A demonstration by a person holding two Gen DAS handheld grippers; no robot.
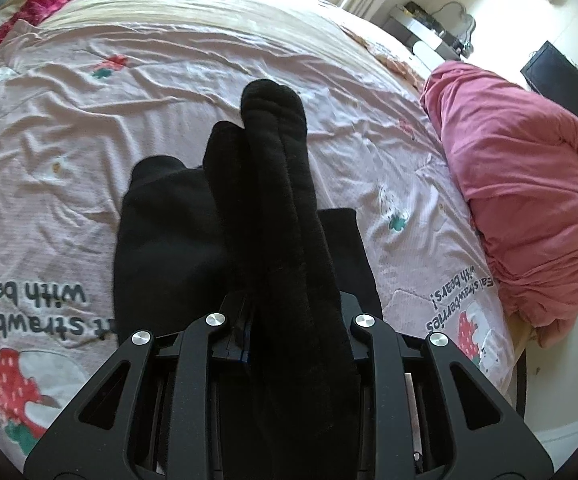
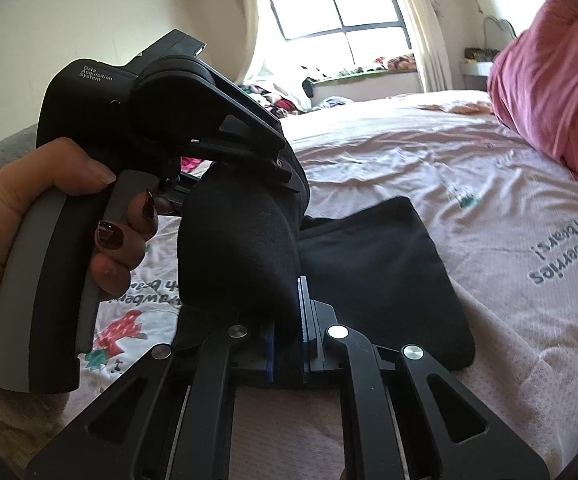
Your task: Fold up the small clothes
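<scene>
A long black sock (image 1: pixel 277 184) runs forward out of my left gripper (image 1: pixel 289 320), which is shut on it; the cloth hides the right finger. In the right wrist view the same sock (image 2: pixel 241 248) hangs in an arc from the left gripper (image 2: pixel 285 168), held by a person's hand (image 2: pixel 29 216), down to my right gripper (image 2: pixel 289 320), whose blue pads (image 2: pixel 304 312) are shut on its other end. Under the sock a flat black garment (image 2: pixel 381 272) lies on the pink strawberry-print bedsheet (image 1: pixel 169 80); it also shows in the left wrist view as the black garment (image 1: pixel 157 232).
A rolled pink duvet (image 1: pixel 521 208) lies along the bed's right side, also the pink duvet (image 2: pixel 549 80). A red cloth (image 1: pixel 37 4) lies at the far left corner. Beyond the bed's edge are a desk (image 1: pixel 429 36), a window (image 2: pixel 337 4) and piled clothes (image 2: pixel 281 100).
</scene>
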